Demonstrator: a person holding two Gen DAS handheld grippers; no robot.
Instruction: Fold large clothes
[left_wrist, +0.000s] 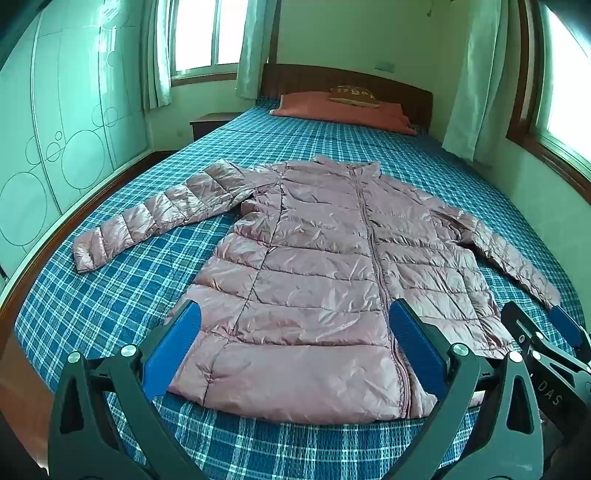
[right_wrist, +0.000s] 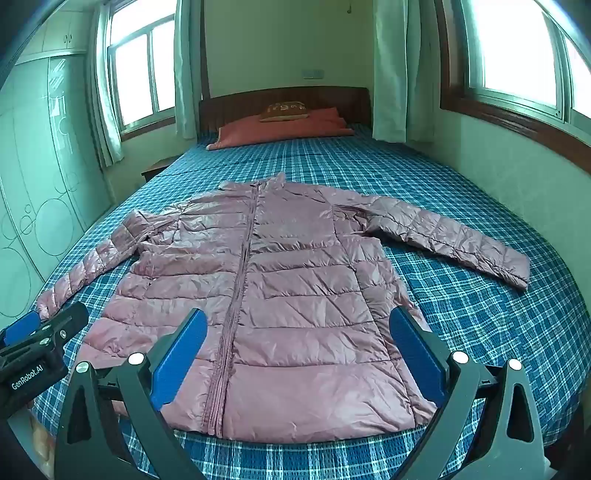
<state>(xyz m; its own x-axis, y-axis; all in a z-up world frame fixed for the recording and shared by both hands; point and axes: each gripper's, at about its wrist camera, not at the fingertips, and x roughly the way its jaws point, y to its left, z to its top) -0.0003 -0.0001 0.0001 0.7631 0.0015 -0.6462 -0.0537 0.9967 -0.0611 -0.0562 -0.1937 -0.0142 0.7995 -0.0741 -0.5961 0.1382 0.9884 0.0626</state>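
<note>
We see the pink puffer jacket (left_wrist: 317, 266) spread flat, zipped front up, mid-bed (left_wrist: 110, 302), collar toward twelve o'clock, sleeves splayed toward nine and three. Our left tongs (left_wrist: 295, 325) and right tongs (right_wrist: 299, 325) hover released over its hem, grasping nothing.

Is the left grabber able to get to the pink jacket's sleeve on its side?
Probably yes. The left gripper is open and empty above the jacket hem. That sleeve lies flat on the bed, with nothing on it or between.
</note>
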